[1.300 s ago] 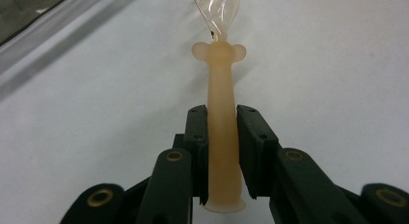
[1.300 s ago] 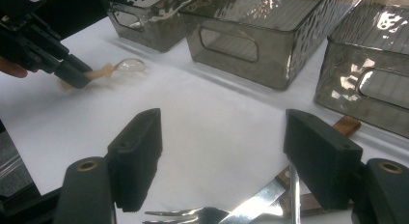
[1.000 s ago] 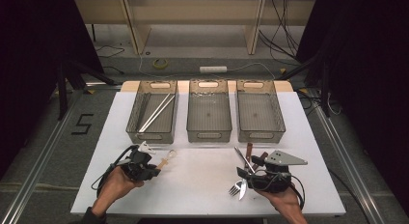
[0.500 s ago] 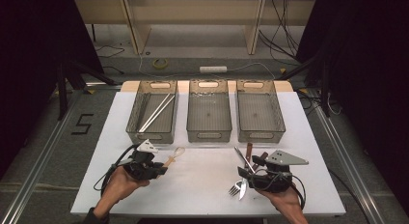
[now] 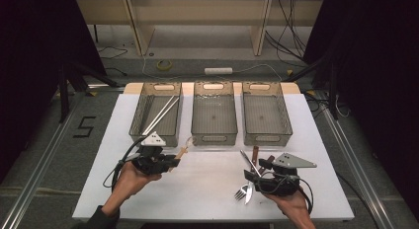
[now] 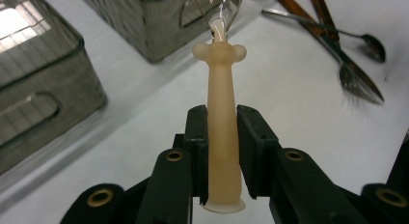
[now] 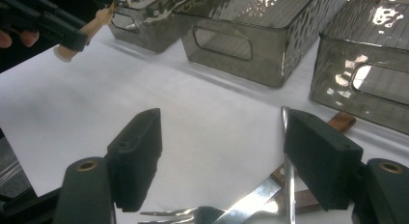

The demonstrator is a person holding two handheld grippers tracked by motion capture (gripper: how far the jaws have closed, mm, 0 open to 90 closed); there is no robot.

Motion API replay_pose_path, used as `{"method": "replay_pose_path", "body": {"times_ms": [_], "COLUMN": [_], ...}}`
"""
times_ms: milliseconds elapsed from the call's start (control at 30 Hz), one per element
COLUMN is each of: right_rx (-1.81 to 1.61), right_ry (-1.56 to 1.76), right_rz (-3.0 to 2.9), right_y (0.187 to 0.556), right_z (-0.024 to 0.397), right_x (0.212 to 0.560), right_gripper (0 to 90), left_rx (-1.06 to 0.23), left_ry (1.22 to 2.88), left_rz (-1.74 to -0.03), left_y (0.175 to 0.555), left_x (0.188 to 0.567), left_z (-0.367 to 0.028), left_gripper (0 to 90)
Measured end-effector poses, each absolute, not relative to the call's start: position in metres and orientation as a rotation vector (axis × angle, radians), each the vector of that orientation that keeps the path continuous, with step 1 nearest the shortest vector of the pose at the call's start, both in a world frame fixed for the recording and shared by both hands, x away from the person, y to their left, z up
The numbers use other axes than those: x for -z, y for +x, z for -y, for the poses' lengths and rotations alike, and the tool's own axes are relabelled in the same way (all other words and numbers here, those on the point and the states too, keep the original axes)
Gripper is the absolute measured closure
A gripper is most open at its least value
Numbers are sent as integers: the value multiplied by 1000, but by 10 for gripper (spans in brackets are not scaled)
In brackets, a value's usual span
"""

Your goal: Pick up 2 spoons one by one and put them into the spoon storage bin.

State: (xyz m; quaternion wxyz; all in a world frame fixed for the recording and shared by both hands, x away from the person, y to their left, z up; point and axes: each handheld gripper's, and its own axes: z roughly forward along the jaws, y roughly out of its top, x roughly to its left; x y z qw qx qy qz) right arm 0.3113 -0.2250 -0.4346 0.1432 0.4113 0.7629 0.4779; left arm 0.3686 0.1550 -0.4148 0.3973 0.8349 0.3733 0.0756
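My left gripper [image 5: 171, 161] is shut on the pale peach handle of a utensil [image 5: 182, 151] whose clear head points at the left bin. In the left gripper view the handle [image 6: 221, 89] stands clamped between both jaws, lifted off the white table. My right gripper [image 5: 260, 170] hovers open at the front right, over a fork [image 5: 241, 192] and a knife [image 5: 246, 161] with brown handles. In the right gripper view the jaws of that gripper [image 7: 222, 137] stand wide apart with nothing between them, and the fork [image 7: 193, 215] lies just below.
Three grey bins stand in a row at the table's far side: left [image 5: 139, 110], middle [image 5: 213, 136], right [image 5: 266, 137]. Two long metal rods [image 5: 160, 114] lie in the left bin. A spoon [image 6: 371, 40] lies among the cutlery.
My left hand has risen a little and moved towards the bins with the peach-handled utensil. The right hand has stayed still.
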Motion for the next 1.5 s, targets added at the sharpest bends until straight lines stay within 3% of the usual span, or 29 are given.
{"method": "replay_pose_path", "body": {"times_ms": [667, 1500], "right_rx": [-1405, -1409], "right_ry": [1180, 1184], "right_rz": [-2192, -2186], "right_y": [310, 310], "right_z": [226, 229], "right_x": [434, 433], "right_gripper": [283, 283], "left_rx": [-215, -218], "left_ry": [2037, 1957], "left_rz": [-929, -1040], "left_y": [425, 487], "left_x": [392, 382], "left_z": [-117, -80], "left_gripper": [747, 746]}}
